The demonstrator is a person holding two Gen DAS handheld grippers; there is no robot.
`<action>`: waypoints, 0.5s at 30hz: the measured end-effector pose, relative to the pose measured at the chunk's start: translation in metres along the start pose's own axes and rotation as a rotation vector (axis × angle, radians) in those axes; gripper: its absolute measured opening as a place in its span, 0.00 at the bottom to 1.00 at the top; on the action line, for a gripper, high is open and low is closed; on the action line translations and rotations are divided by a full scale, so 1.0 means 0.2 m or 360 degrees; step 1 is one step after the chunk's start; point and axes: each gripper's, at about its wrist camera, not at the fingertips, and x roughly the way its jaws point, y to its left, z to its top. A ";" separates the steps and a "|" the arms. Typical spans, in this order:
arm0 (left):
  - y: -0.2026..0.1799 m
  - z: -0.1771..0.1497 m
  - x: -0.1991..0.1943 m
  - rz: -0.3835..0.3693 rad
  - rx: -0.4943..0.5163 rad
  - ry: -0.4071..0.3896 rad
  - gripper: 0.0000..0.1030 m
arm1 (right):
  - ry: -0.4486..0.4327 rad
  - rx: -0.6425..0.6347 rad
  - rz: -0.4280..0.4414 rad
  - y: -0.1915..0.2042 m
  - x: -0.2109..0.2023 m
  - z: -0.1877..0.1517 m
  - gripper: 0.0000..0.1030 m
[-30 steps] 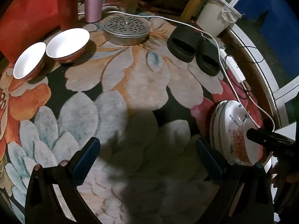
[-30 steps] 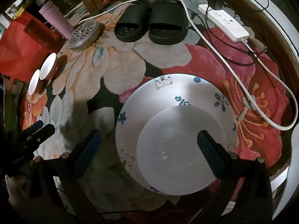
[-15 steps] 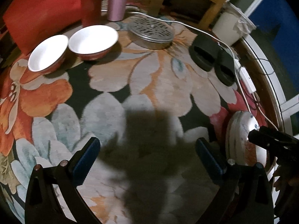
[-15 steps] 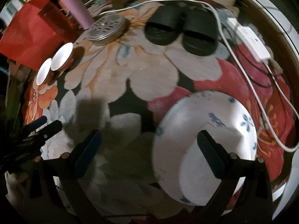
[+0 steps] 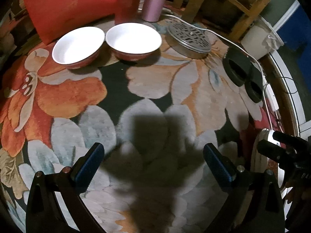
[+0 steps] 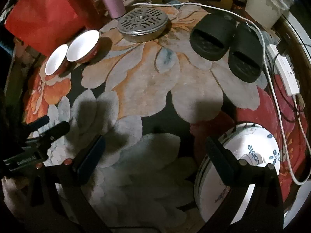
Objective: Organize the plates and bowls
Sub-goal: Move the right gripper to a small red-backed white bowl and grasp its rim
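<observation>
At eleven o'clock, two bowls (image 5: 77,47) (image 5: 134,38) look like glossy glazed ceramic. The floral rug (image 5: 151,89) is matt, woolly pile. At one o'clock a perforated lid (image 5: 189,39) is dull metal; the slippers (image 6: 226,44) look like matt black rubber.

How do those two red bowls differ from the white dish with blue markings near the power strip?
The two red bowls are red outside and plain white inside; the white dish carries blue prints. The bowls are deeper and look narrower; the dish is wide and shallow. The bowls sit side by side at the rug's far left by a red bag; the dish lies near right. All rest upright on the floral rug.
</observation>
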 end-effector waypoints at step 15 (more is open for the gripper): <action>0.10 0.01 0.02 0.0040 -0.0057 0.0010 0.99 | 0.0026 -0.0071 -0.0007 0.11 0.06 0.05 1.00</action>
